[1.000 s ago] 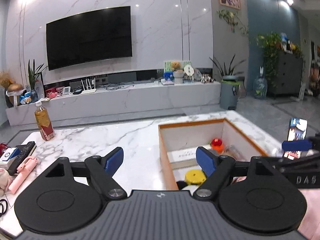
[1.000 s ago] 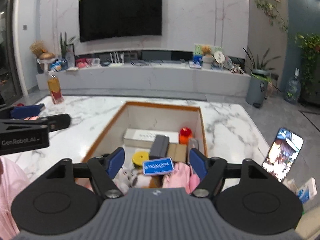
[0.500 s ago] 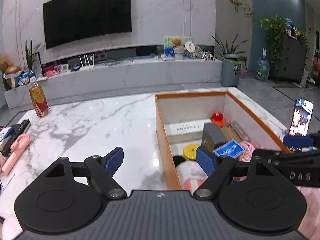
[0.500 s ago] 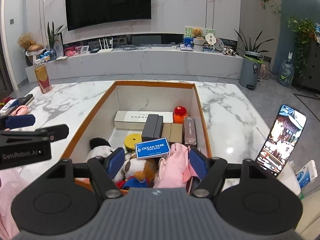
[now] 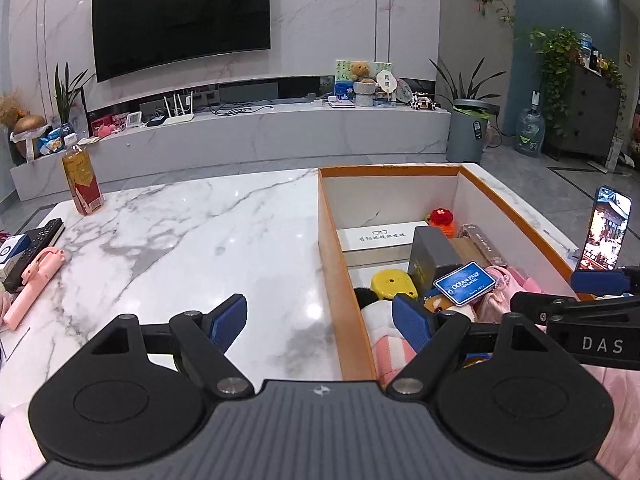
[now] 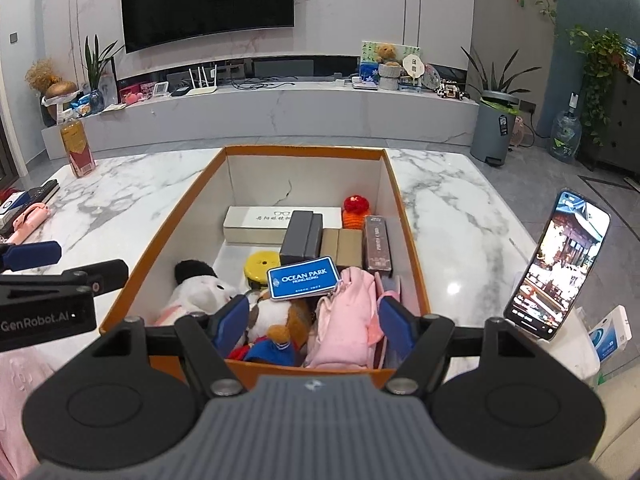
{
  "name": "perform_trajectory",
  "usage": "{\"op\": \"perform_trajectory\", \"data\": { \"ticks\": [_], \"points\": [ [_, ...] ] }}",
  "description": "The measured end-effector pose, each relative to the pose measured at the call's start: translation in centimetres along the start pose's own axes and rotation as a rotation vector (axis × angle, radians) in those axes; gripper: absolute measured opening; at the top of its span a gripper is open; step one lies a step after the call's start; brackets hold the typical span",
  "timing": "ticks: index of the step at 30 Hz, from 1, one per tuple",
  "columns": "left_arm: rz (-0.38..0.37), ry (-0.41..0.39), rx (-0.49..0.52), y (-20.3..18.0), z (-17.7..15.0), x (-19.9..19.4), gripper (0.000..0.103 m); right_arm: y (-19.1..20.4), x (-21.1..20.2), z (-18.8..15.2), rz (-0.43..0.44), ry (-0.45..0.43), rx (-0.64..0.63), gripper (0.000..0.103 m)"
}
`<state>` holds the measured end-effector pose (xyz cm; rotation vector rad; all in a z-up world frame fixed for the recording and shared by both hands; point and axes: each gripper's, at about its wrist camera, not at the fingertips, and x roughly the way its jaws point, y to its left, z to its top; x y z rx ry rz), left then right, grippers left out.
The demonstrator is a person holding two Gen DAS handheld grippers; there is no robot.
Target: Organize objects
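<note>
An orange-rimmed box (image 6: 404, 204) (image 5: 326, 220) sits on the marble table (image 5: 192, 240). It holds several items: a blue Ocean Park tag (image 6: 304, 278) (image 5: 465, 283), plush toys (image 6: 200, 290), a pink cloth bag (image 6: 348, 312), a yellow disc (image 6: 262, 262) (image 5: 392, 282), a white glasses case (image 6: 256, 218), grey and brown boxes (image 6: 302, 234) and a red-orange knitted toy (image 6: 355, 210). My right gripper (image 6: 314, 318) hangs open above the box's near end. My left gripper (image 5: 320, 318) is open over the box's left wall, holding nothing.
A phone (image 6: 556, 264) stands propped at the table's right edge beside a small white box (image 6: 612, 330). At the far left are a tea bottle (image 5: 81, 178), a remote (image 5: 36, 242) and a pink selfie stick (image 5: 34, 280). A TV console lies beyond.
Both grippers have risen and tilted down, so more of the box's inside shows. Both stay open and nothing in the box has moved.
</note>
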<state>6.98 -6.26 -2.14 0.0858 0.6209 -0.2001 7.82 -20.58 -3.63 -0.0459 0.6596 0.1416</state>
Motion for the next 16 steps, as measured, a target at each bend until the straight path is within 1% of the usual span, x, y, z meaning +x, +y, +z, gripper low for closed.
{"op": "perform_trajectory", "data": {
  "ticks": [16],
  "points": [
    [0.006,-0.003,0.012,-0.18,0.52,-0.67,0.094,-0.10,-0.01,0.33,0.012,0.003,-0.016,0.074]
  ]
}}
